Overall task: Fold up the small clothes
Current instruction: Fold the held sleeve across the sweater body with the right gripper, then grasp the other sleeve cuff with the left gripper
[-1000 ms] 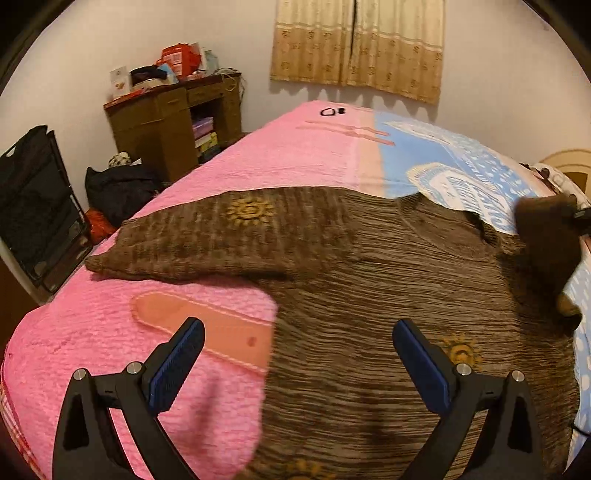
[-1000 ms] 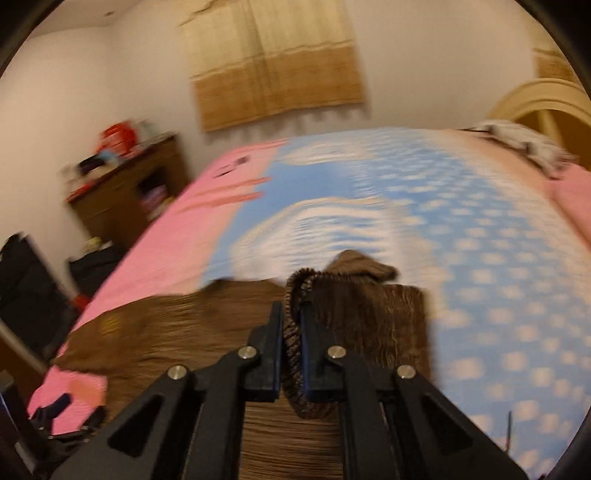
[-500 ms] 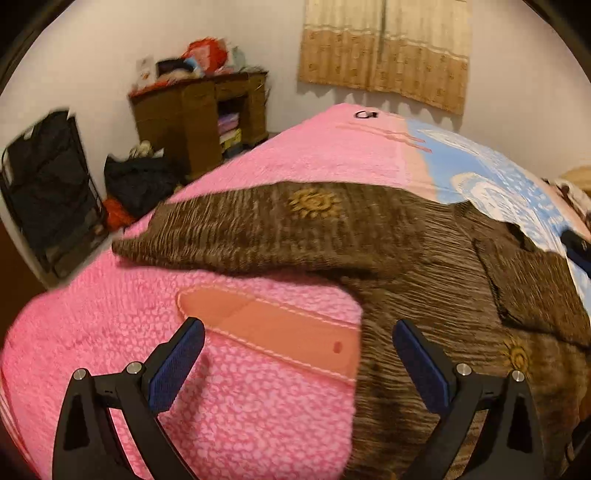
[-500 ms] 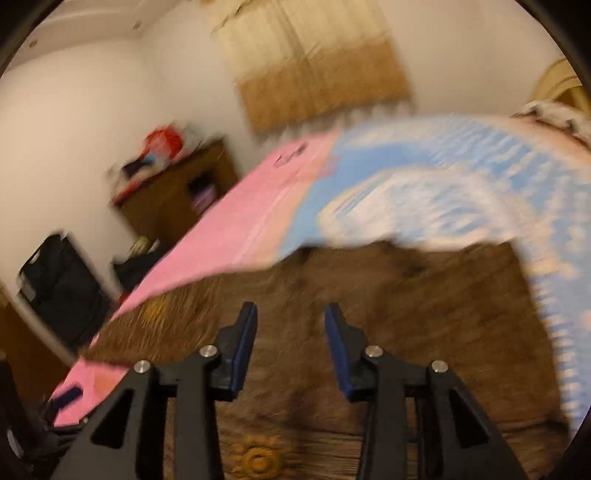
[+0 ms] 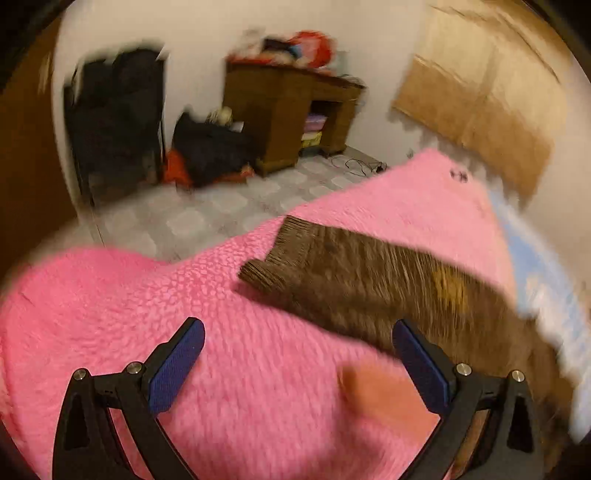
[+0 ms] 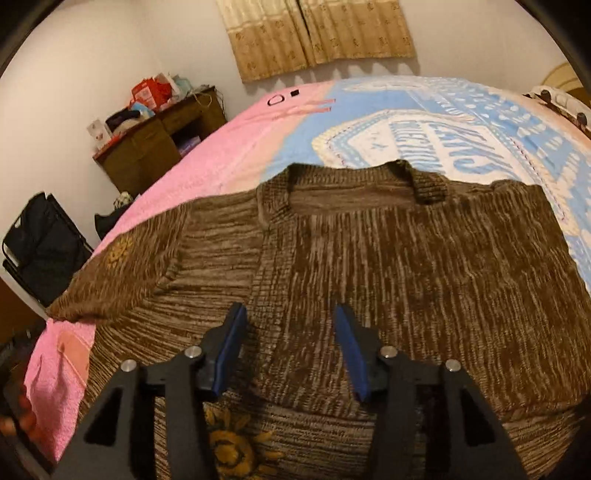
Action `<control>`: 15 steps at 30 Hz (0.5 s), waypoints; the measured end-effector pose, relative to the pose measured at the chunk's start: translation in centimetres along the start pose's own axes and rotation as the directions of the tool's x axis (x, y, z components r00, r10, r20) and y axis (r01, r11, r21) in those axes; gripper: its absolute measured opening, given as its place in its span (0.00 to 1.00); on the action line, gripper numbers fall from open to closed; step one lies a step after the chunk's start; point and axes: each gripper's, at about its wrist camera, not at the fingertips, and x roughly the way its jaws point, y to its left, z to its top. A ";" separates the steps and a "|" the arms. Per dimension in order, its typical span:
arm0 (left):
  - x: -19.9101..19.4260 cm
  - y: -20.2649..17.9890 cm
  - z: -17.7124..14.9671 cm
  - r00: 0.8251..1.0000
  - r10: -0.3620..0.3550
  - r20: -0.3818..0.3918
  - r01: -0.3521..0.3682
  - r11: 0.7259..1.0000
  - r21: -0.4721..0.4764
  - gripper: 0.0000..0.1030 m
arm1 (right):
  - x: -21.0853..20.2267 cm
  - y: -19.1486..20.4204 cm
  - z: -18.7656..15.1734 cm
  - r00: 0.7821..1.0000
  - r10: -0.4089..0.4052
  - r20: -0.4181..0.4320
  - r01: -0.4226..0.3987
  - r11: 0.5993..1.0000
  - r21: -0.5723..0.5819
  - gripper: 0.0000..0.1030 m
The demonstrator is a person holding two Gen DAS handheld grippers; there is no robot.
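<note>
Pink and blue fleece blanket [image 6: 229, 147] covers the bed, its pile pebbled and soft, with a cream-edged printed panel on the blue half ahead of the right claw. Against the white wall stands a dark wooden desk [image 5: 291, 110]; its open cubby holds a stack of folded things in purple and yellow, and red and white clutter is heaped on its top. A dark bag [image 5: 214, 147] slumps on the tiled floor beside it, and tan curtains [image 6: 314, 33] hang on the far wall.

A brown ribbed sweater [image 6: 369, 251] lies flat on the blanket directly ahead of and beneath the right gripper [image 6: 291, 350]. Its knit is streaky, chenille-like, with a ribbed neckline at the far side and yellow sun motifs. One sleeve runs out to the left over the pink; the right side shows a squared panel laid over the body.

Right claw: released, blue-padded fingers [image 6: 231, 347] spread apart above the knit, nothing between them. Left gripper [image 5: 295, 362]: also wide apart and holding nothing, hovering over bare pink fleece, with the sleeve's ribbed cuff [image 5: 273, 269] ahead and to its right.

Motion blur smears most of the left wrist view, so the sleeve's far end and the blue part of the blanket are hard to make out. The sweater's hem is cut off behind the right claw's black arms.
</note>
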 end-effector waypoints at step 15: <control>5.6 0.4 1.7 0.998 -0.048 -0.039 0.040 0.984 -0.172 0.09 | -0.7 -0.5 0.7 1.000 0.025 -0.002 -0.025 0.999 0.022 0.54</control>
